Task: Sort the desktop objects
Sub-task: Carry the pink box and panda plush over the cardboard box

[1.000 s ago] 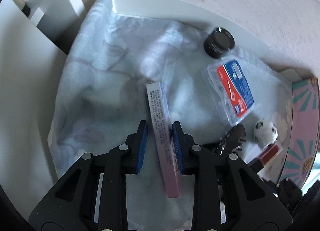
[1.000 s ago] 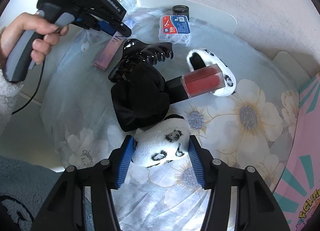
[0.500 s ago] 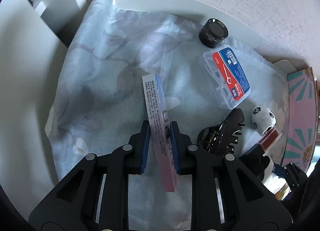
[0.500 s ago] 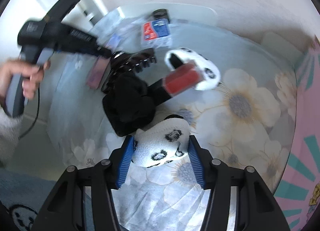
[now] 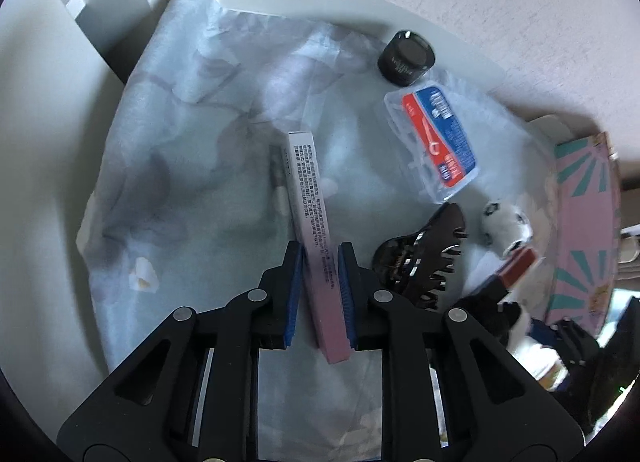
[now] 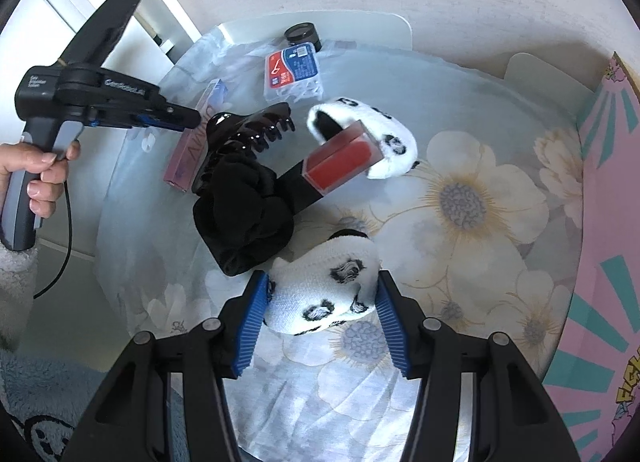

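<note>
Long flat pink cardboard box (image 5: 316,246): clamped near one end by the left gripper (image 5: 319,294), far end reaching over the pale floral cloth (image 5: 192,166); liable to pivot or slide out from so off-centre a hold. White fuzzy panda-print sock (image 6: 324,286): pinched by the right gripper (image 6: 322,314), beside the black fabric scrunchie (image 6: 244,218); soft pile liable to slip or drag that neighbour along.
</note>
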The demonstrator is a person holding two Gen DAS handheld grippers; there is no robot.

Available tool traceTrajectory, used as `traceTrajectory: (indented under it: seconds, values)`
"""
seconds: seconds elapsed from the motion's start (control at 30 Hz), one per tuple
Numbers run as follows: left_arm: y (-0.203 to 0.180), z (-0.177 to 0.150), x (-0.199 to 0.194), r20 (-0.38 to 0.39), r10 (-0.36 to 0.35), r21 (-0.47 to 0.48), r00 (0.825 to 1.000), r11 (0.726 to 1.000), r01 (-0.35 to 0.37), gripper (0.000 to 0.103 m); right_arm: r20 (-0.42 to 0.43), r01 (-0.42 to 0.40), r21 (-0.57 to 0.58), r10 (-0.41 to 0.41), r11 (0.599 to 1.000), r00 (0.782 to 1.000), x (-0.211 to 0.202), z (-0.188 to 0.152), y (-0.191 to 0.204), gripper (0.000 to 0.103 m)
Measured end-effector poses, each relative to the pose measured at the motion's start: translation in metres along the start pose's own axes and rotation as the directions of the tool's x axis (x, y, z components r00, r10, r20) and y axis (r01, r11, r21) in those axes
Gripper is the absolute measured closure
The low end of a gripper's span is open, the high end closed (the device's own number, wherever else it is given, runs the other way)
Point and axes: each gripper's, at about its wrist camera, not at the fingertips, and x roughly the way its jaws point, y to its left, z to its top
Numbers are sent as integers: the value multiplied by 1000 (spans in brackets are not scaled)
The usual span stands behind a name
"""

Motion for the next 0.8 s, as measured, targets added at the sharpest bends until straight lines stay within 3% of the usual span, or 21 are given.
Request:
traceTrajectory:
  seconds: [0.17, 0.33, 0.4, 0.67, 0.73, 0.8]
  values:
    - [13, -6, -11, 2, 44, 29, 999, 999, -44, 86, -10, -2, -14, 2, 1000, 1000, 0, -4, 2, 53]
    - [11, -10, -20, 33, 162, 93, 986, 982, -164, 91, -13, 3, -16, -3, 1000, 1000, 0, -6, 1, 53]
    - [13, -13, -29, 58, 178, 108, 982, 977, -184, 91, -6, 16, -27, -16, 1000, 1000, -3, -6, 3, 53]
    - [29, -16, -91, 134, 103, 119, 986, 986, -119, 91, 30, 74, -53, -72, 996, 997, -17, 1, 4, 53]
    - [-7, -10, -82, 154, 91, 126, 984, 986, -111, 91, 45, 81, -43, -79, 996, 996, -25, 5, 2, 54]
    - [-17, -14, -102, 173, 81, 143, 982, 984, -106, 91, 64, 81, -34, -79, 996, 995, -37, 11, 0, 54]
